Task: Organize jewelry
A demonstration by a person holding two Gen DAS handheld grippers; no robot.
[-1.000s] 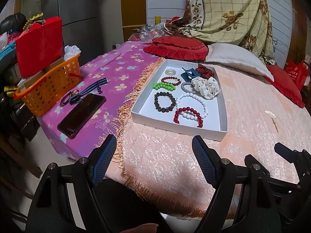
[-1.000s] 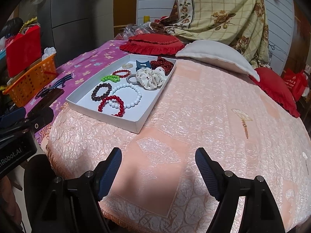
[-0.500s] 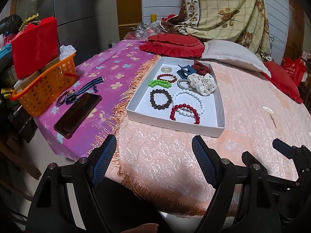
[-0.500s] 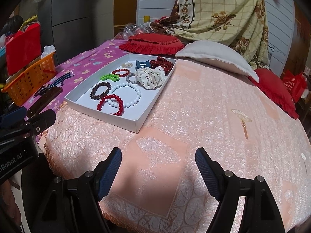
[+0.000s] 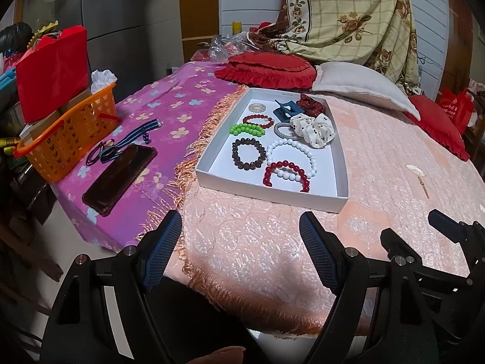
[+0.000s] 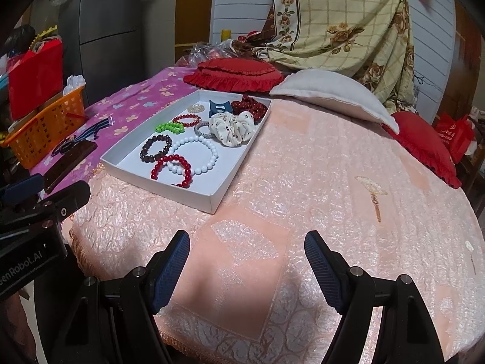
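Black-framed with blue ribbed pads, the left gripper (image 5: pixel 239 236) is hovering over the near edge of a pink quilted bedspread (image 5: pixel 272 242), its jaws standing wide apart with nothing between them. The right gripper (image 6: pixel 247 257) is doing the same over the bedspread further right, also spread wide and empty.

Beyond both grippers, well apart from their fingertips, a shallow white cardboard tray (image 5: pixel 266 192) is lying flat on the bedspread. From the left wrist view it is sitting ahead and slightly right of centre; from the right wrist view it is lying ahead and to the left. Its long axis is running away from the grippers toward the pillows, with one short side facing them.

Inside, nearest, a red-and-white beaded bracelet (image 5: pixel 286 176) is touching a white beaded bracelet (image 5: pixel 292 154), with a dark brown beaded bracelet (image 5: pixel 248 154) just beside them on the left. Further back a green beaded bracelet (image 5: pixel 247 129), a thin red beaded bracelet (image 5: pixel 257 119), a silver bangle (image 5: pixel 283 130) and a cream dotted fabric scrunchie (image 5: pixel 313 129) are lying, then a blue hair claw (image 5: pixel 288 110), a dark red scrunchie (image 5: pixel 310 106) and a small pearly ring (image 5: pixel 257 107) at the far end.

Compared with a second ago, the tray and its contents are lying in the same arrangement, and both grippers are keeping the same wide opening.
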